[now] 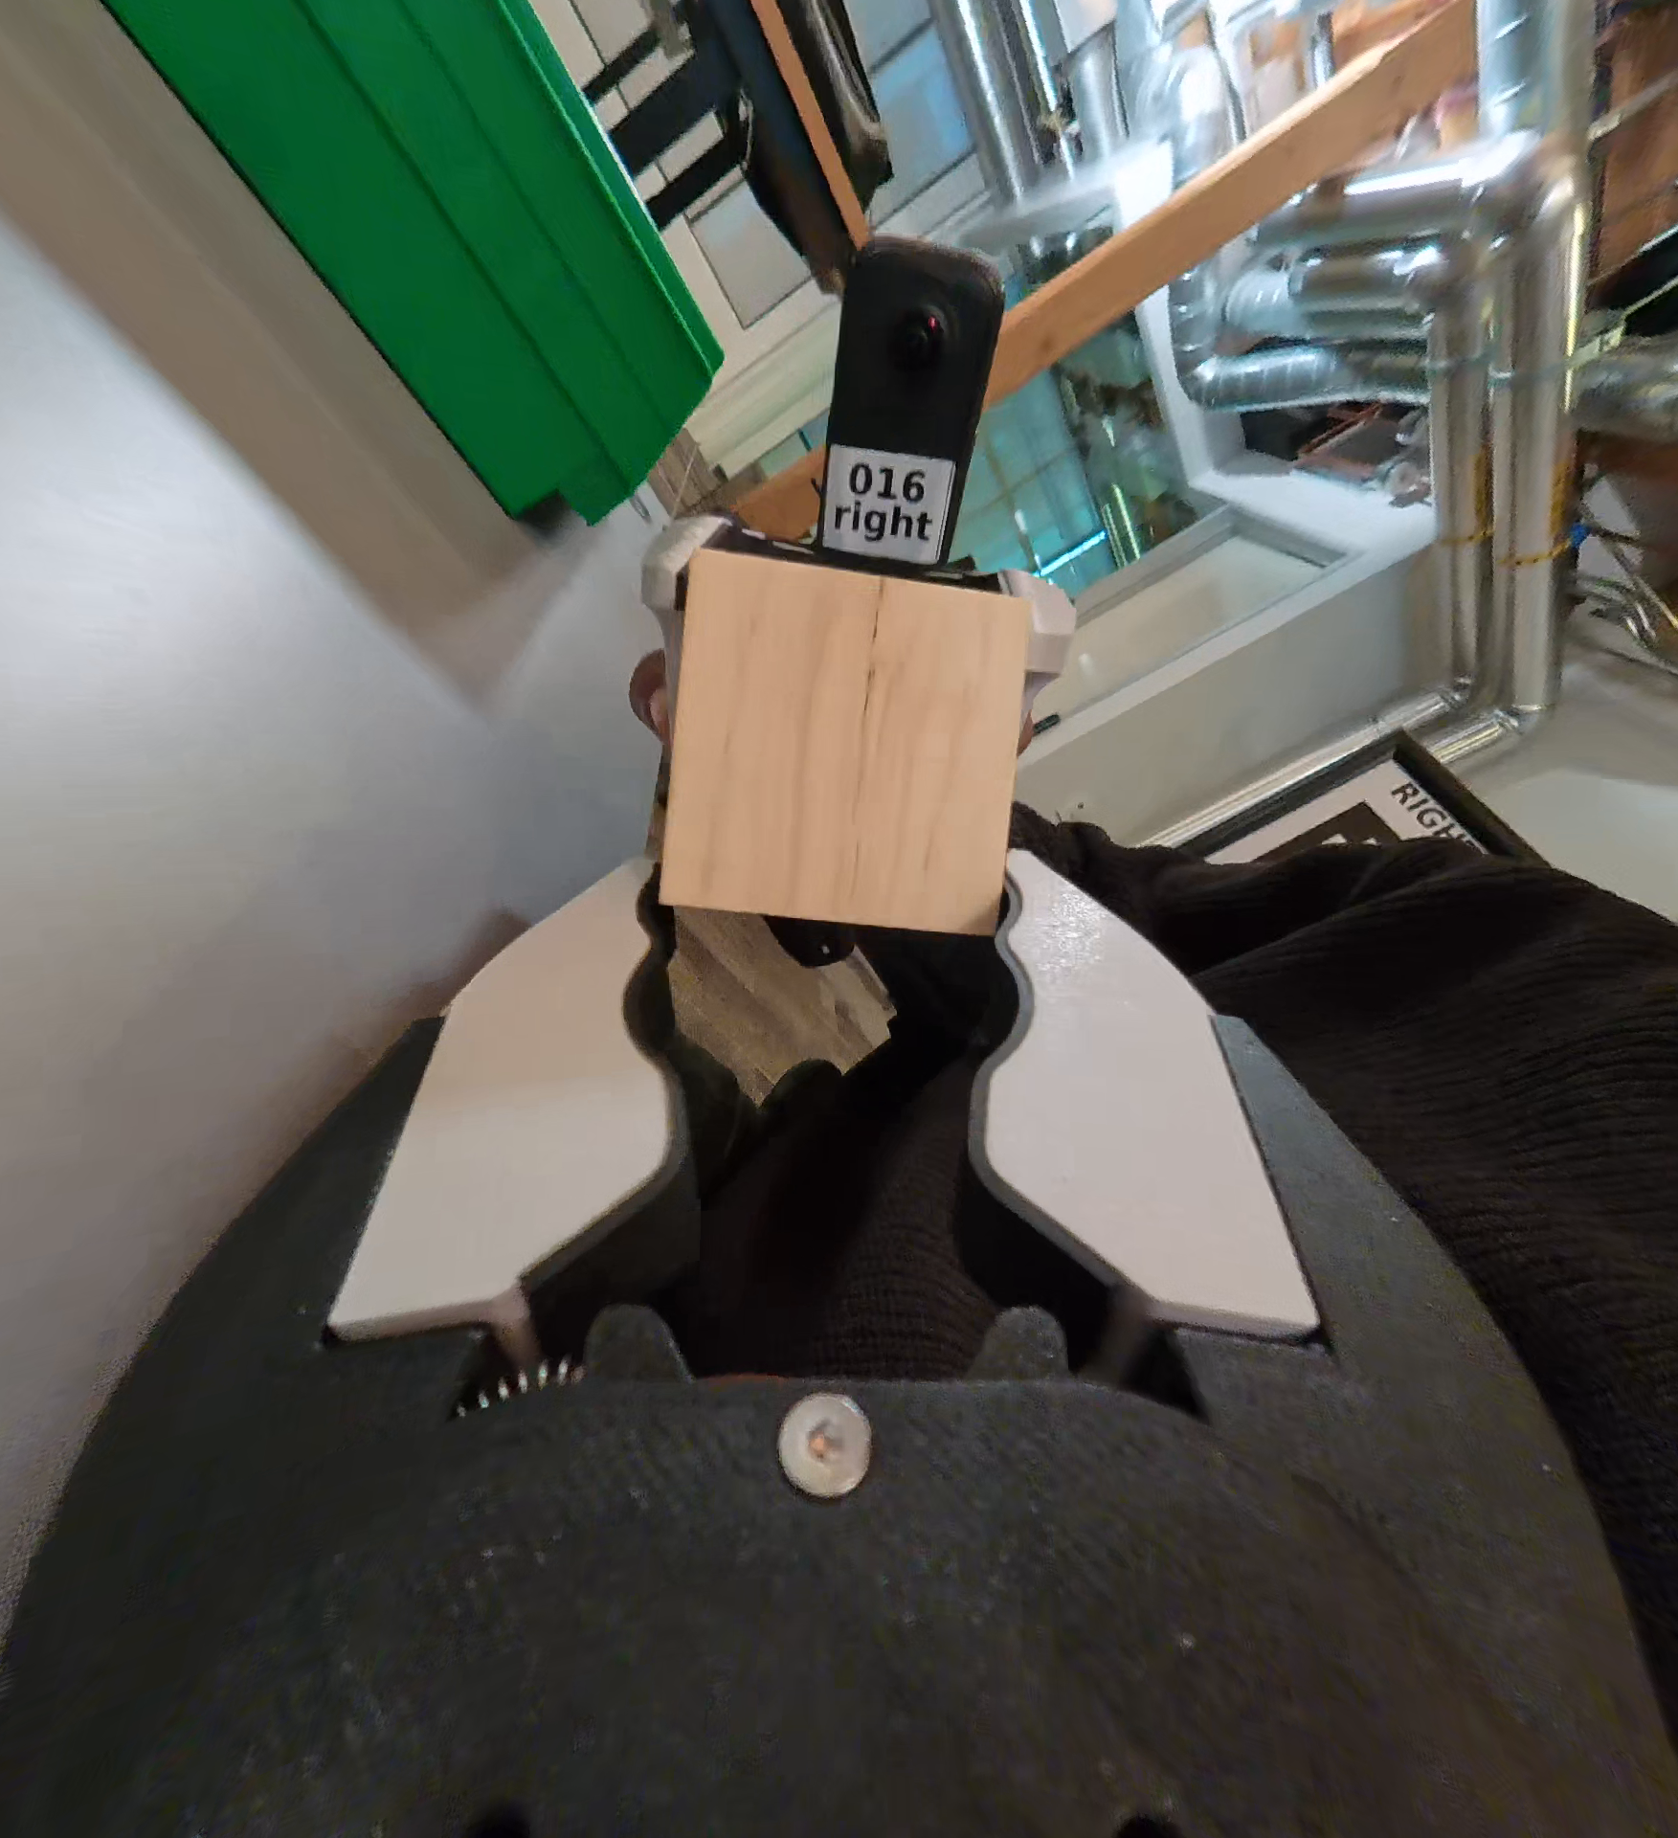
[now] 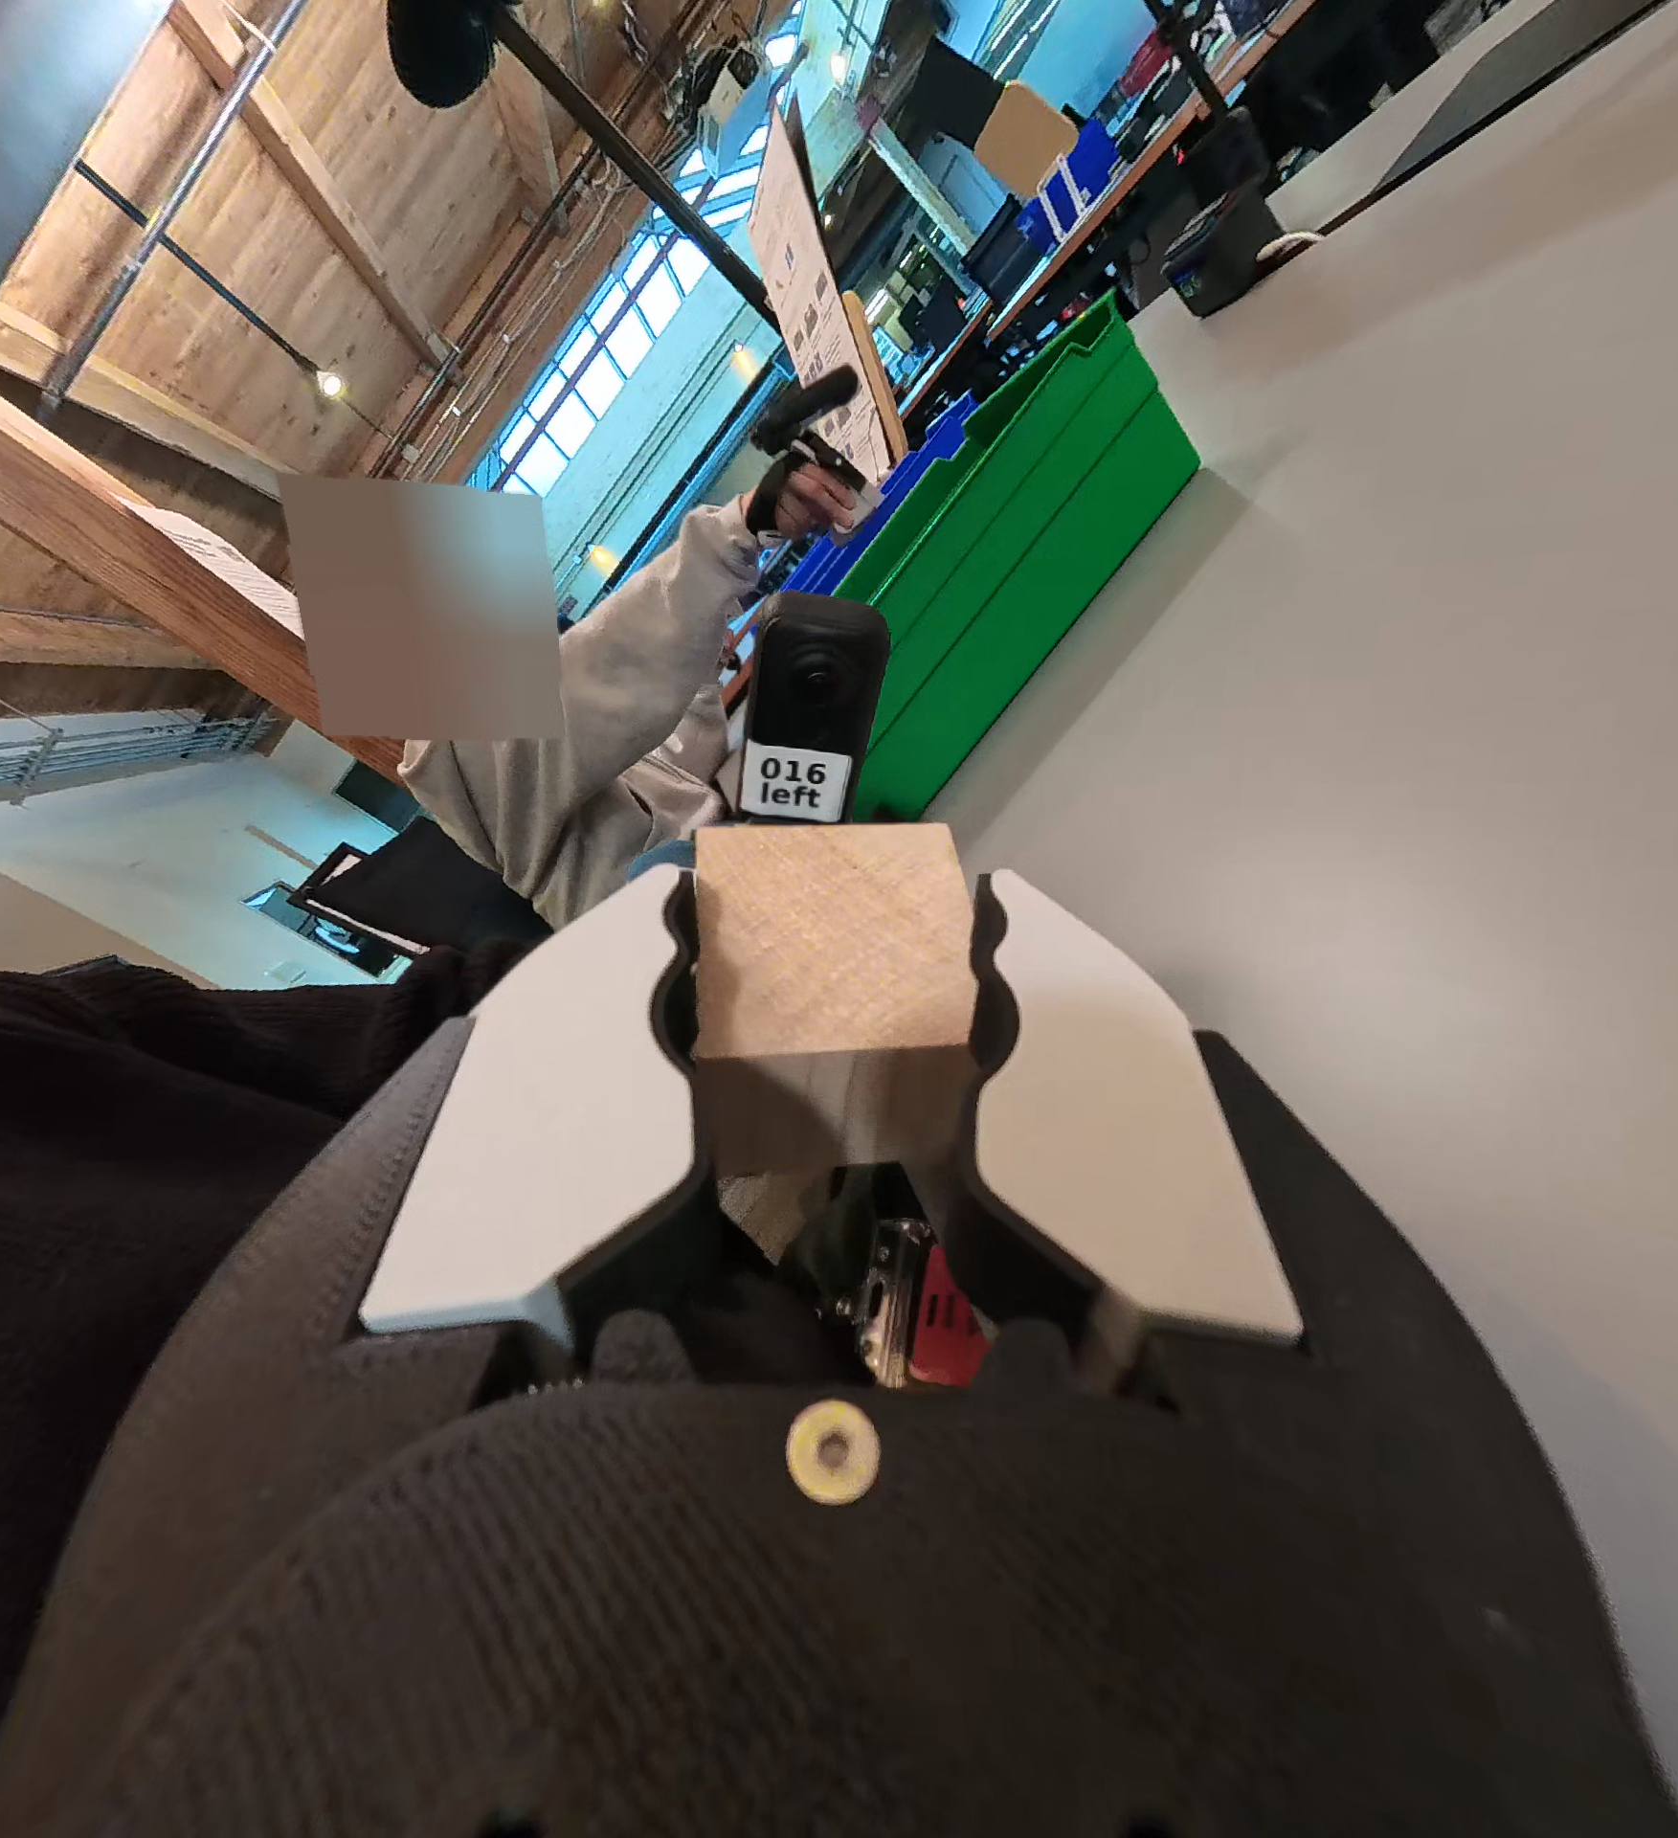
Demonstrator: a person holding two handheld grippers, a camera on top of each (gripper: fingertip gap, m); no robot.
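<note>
A pale wooden cube (image 2: 830, 945) sits between my right gripper's (image 2: 835, 885) grey fingers, which are shut on its two sides. It is held in the air over the white table (image 2: 1411, 895). In the left wrist view the same cube (image 1: 840, 756) faces me, with the right gripper (image 1: 854, 587) and its black camera behind it. My left gripper (image 1: 830, 875) has its jaws apart, slightly wider than the cube. Its fingertips (image 1: 1023, 895) flank the cube's near lower edge; I cannot tell whether they touch. The left gripper's black camera (image 2: 815, 686) shows just beyond the cube.
Stacked green bins (image 2: 1014, 557) stand on the table, also in the left wrist view (image 1: 437, 229), with blue bins (image 2: 904, 487) behind. A person in a grey sweatshirt (image 2: 596, 716) holds up another handheld device (image 2: 805, 408). A black sleeve (image 1: 1411, 1044) lies at right.
</note>
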